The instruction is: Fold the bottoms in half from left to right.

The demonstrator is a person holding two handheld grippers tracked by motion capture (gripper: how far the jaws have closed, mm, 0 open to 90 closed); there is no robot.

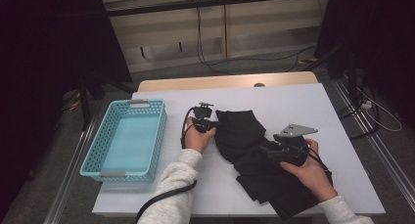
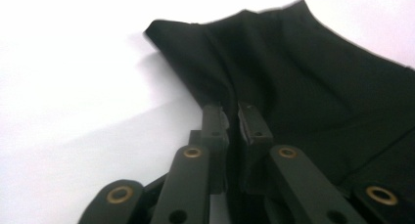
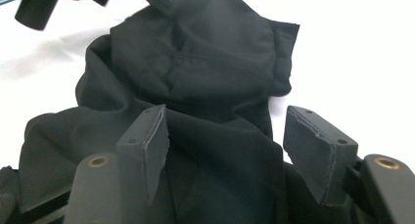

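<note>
The soft, limp black garment (image 1: 254,155) drapes when lifted: left gripper (image 2: 234,117) jaws pinch its edge, right gripper (image 3: 235,150) jaws spread above its middle.

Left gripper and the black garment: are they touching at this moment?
Touching. In the left gripper view, the left gripper has its jaws nearly together, pinching a fold of the black garment at its edge.

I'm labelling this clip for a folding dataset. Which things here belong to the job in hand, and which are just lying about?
In the job:
- black garment, spread on the table's white cover
- left claw, shut on the garment's edge
- right claw, open over the cloth

Lying about:
- blue basket, nothing in it, left of the garment
- cables on the floor beyond the table
</note>
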